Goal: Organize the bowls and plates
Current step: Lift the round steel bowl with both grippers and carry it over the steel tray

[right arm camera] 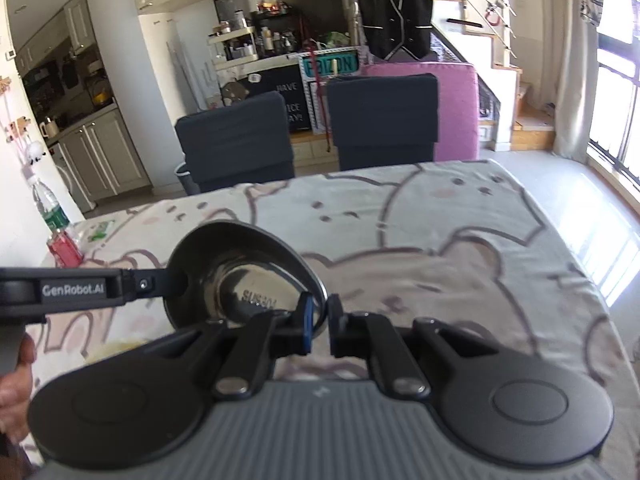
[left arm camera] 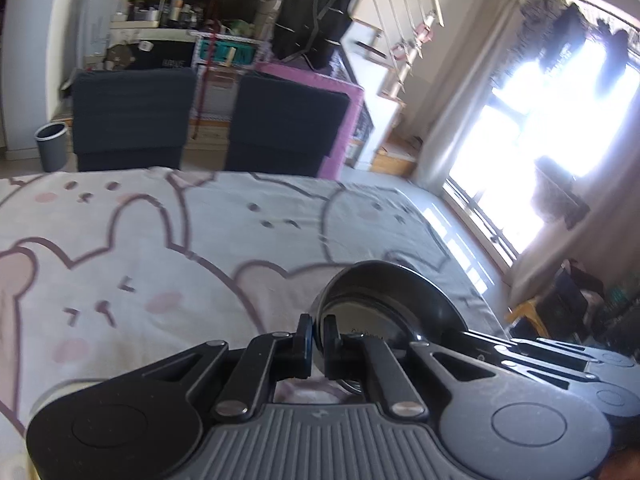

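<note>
Bowl (left arm camera: 384,304) rim pinched by L tongs (left arm camera: 318,338) & R tongs (right arm camera: 319,320).

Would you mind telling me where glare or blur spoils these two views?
Left wrist view: the window is blown out white, and the tablecloth and chairs look motion-smeared. Right wrist view: sharper and evenly lit, with only reflections inside the steel bowl; fisheye bending in both.

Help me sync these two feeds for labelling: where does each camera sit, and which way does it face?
Left wrist: sits on the left gripper, facing across the bunny-print tablecloth toward two dark chairs; its fingers pinch the round steel bowl; right gripper at right.
Right wrist: sits on the right gripper, same heading; left gripper and a hand show at left.
Shared: bowl, tablecloth, chairs.
</note>
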### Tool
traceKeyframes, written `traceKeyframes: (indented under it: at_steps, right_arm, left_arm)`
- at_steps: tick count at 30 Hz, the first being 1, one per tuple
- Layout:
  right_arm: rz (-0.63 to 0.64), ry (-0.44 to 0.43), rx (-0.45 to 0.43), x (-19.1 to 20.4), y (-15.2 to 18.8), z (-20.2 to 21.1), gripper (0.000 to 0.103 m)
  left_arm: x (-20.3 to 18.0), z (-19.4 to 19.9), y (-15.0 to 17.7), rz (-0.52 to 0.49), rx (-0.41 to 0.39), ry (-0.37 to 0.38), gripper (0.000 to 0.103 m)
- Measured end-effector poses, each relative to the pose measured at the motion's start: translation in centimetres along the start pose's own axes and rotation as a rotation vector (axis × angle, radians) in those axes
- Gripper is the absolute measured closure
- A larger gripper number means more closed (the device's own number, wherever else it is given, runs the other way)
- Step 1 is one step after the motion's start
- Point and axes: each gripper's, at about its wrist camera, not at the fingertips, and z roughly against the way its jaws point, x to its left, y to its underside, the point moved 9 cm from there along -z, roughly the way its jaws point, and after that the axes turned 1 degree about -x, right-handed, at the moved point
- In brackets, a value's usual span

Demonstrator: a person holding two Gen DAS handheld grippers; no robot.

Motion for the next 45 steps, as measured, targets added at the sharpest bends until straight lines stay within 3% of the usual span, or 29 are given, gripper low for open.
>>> traceKeyframes:
  at_steps: [9,21,45]
  right_arm:
    - [0.021,0.051,0.088,-4.3,4.0,1.7,0.093]
    - [0.083,0.042,0.193,-4.9,7.1,0.3,0.093]
    - [0.078,0.071,0.330,-6.1,8.9,-2.5,0.094]
  left_arm:
    - [-3.0,-3.4,4.5,-0.050,0.123,0.029,0.098]
    - [-3.3,-7.6,8.1,-0.136,0.227,-0.039,0.098]
    - [-4.2,-9.7,9.3,-0.218,0.250,-0.056,0.097]
